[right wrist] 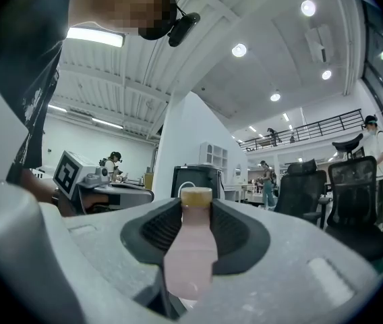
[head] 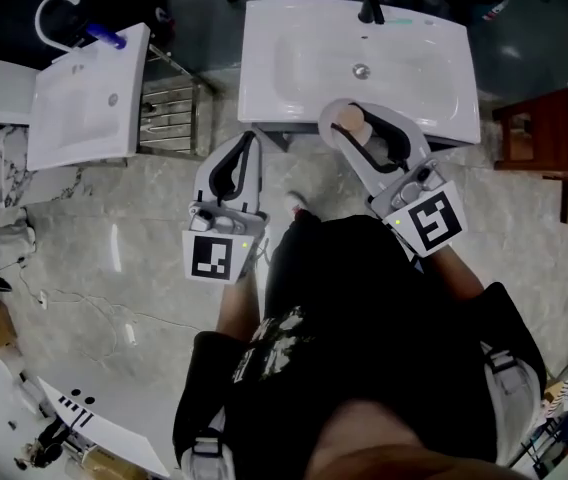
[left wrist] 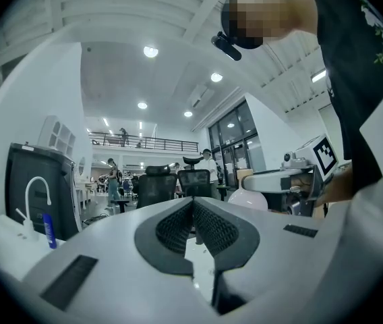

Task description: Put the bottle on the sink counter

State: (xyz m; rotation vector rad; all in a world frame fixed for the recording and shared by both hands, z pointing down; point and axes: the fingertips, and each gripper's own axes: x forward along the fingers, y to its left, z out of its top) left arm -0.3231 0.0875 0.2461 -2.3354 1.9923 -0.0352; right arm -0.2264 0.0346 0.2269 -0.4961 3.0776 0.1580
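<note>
A pale pink bottle (head: 352, 124) with a tan cap is clamped between the pads of my right gripper (head: 356, 116), which is shut on it. In the head view it hovers at the front edge of the white sink counter (head: 434, 88), just short of the basin. In the right gripper view the bottle (right wrist: 193, 248) stands upright between the jaws, with its cap at the tips of my right gripper (right wrist: 195, 211). My left gripper (head: 252, 140) is shut and empty, held over the floor to the left of the counter. Its pads meet in the left gripper view, at the tip of my left gripper (left wrist: 193, 204).
A dark faucet (head: 370, 6) stands at the back of the counter. A second white washbasin (head: 84, 98) sits at the far left, with a metal rack (head: 169, 118) beside it. A wooden cabinet (head: 529, 133) stands at the right. The floor is marbled stone.
</note>
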